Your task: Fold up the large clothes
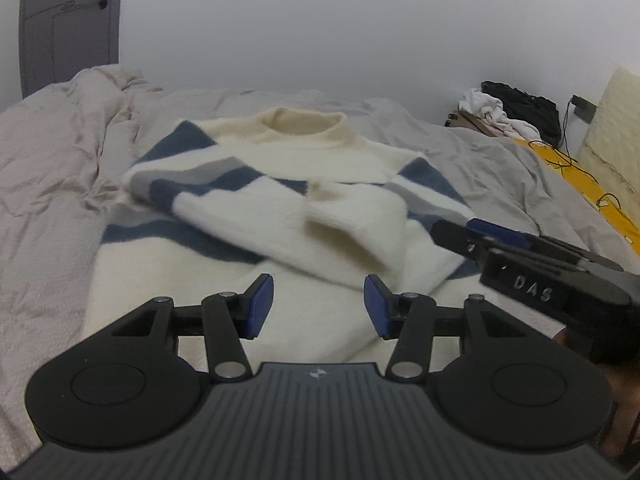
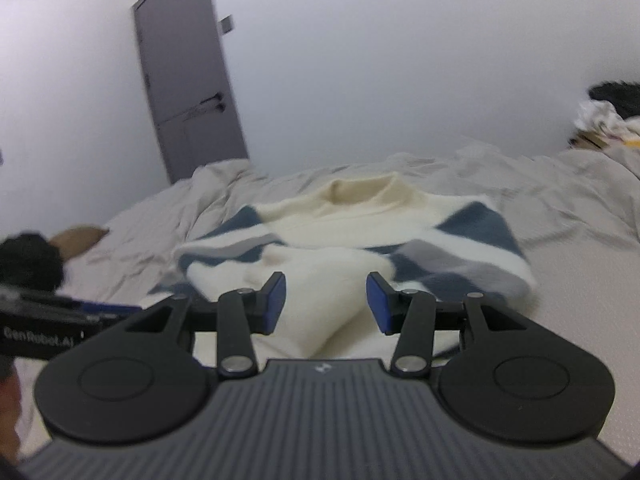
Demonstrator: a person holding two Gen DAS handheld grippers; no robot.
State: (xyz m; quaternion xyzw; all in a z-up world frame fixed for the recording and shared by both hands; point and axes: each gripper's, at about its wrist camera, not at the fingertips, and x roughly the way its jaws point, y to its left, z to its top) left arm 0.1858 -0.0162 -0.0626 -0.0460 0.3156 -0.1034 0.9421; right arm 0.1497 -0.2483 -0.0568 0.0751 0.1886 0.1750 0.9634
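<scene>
A cream sweater (image 1: 280, 168) with blue and grey stripes lies flat on the bed, collar far, both sleeves folded in across the chest. It also shows in the right wrist view (image 2: 340, 232). My left gripper (image 1: 319, 306) is open and empty, hovering over the sweater's lower body. My right gripper (image 2: 326, 304) is open and empty, just above the folded sleeve cuff (image 2: 320, 280). The right gripper's body shows from the side in the left wrist view at the right (image 1: 520, 256). The left gripper's body shows at the left edge of the right wrist view (image 2: 48, 320).
The bed is covered by a wrinkled beige-grey sheet (image 1: 52, 168). A grey door (image 1: 68, 24) stands far left. A pile of black and white clothes (image 1: 516, 108) sits at the far right, beside a yellow cloth (image 1: 580, 184) with a black cable.
</scene>
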